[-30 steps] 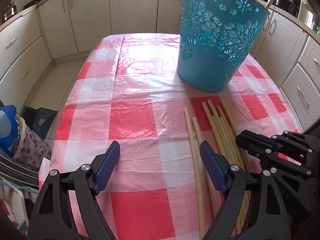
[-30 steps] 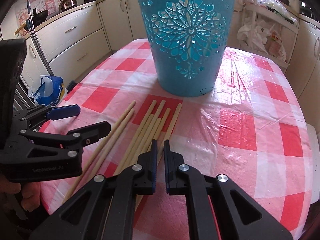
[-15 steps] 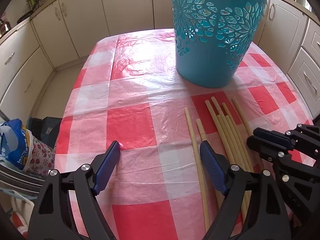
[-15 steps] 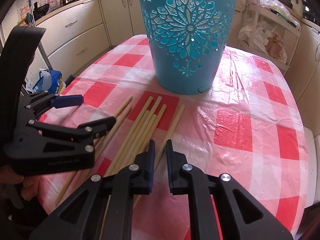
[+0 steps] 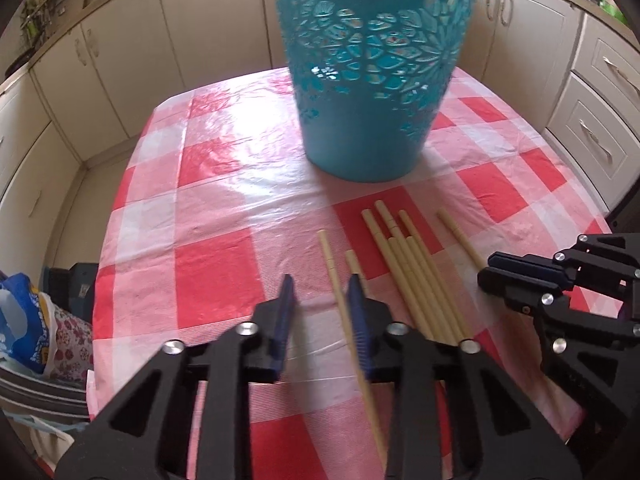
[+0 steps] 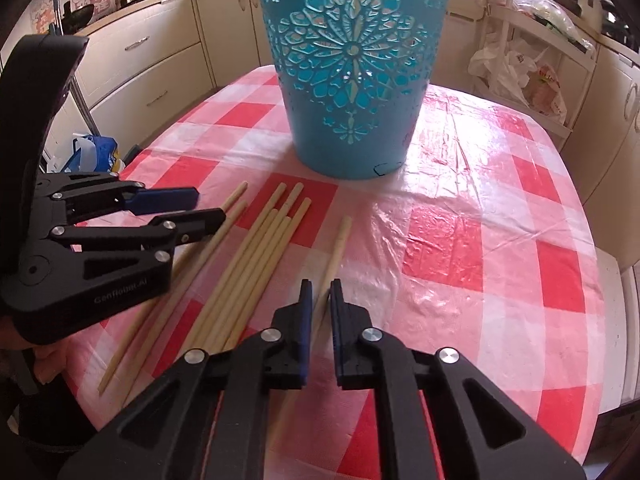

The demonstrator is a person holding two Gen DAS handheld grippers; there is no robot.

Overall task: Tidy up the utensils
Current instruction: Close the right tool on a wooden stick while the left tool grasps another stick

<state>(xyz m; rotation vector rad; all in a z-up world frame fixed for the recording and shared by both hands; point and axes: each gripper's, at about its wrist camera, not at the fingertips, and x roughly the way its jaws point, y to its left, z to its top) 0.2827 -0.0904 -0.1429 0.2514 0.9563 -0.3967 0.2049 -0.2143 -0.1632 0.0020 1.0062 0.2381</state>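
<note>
Several wooden chopsticks (image 5: 416, 280) lie side by side on the red-and-white checked tablecloth (image 5: 224, 184) in front of a tall turquoise cut-out bin (image 5: 372, 68). My left gripper (image 5: 320, 312) is open, its jaws partly closed, low over the leftmost chopstick (image 5: 340, 300), which runs just inside the right finger. My right gripper (image 6: 320, 304) is open by a narrow gap, with the rightmost chopstick (image 6: 336, 248) lying between its jaws. The bundle (image 6: 256, 264) and the bin (image 6: 352, 68) also show in the right wrist view.
Cream kitchen cabinets (image 5: 120, 60) ring the table. A blue bag (image 5: 24, 320) sits on the floor to the left. A white rack with plastic bags (image 6: 528, 72) stands at the back right. The table edge is close at the right (image 6: 600, 280).
My left gripper's jaws have narrowed a lot and it moved right and forward over the leftmost chopstick. My right gripper has opened slightly and advanced astride the rightmost chopstick.
</note>
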